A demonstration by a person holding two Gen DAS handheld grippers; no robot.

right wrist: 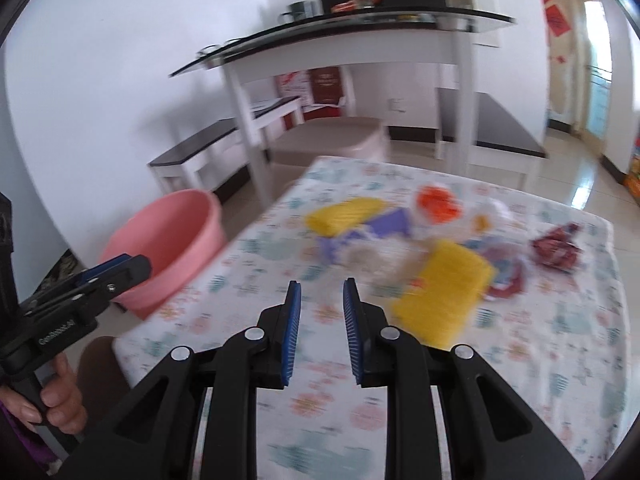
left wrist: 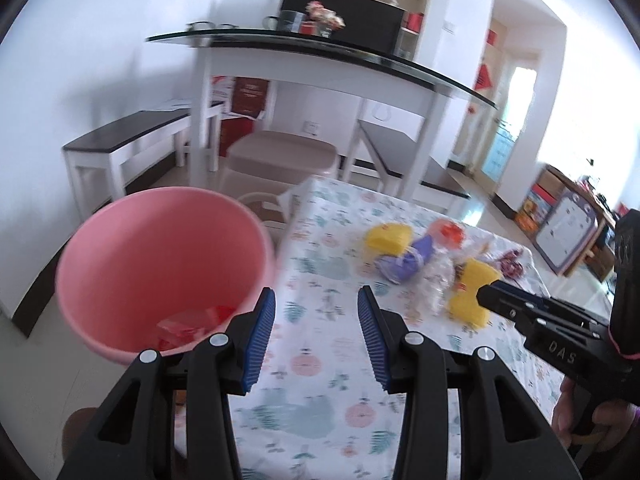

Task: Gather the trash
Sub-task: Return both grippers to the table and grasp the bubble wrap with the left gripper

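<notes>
Both grippers hang empty over the patterned tablecloth (right wrist: pixel 560 320). On the left gripper (left wrist: pixel 316 336) the blue pads stand spread with nothing between them; on the right gripper (right wrist: pixel 322 332) the gap is narrower, and it too holds nothing.

Taking the pink basin (left wrist: pixel 160 264) as the landmark: it stands just off the table's left edge, and a red wrapper (left wrist: pixel 192 324) lies in its bottom. Right of the basin, in the middle of the cloth, lies the heap of trash: a yellow sponge-like block (right wrist: pixel 440 292) nearest the right gripper, a second yellow block (right wrist: pixel 344 214) further back, a purple packet (right wrist: pixel 384 222) touching it, clear crumpled plastic (left wrist: pixel 436 280), an orange wrapper (right wrist: pixel 438 202) and, farthest from the basin, a dark red crumpled wrapper (right wrist: pixel 556 250). Beyond the basin stand a beige stool (left wrist: pixel 284 156) and a white table with a glass top (left wrist: pixel 320 46).
</notes>
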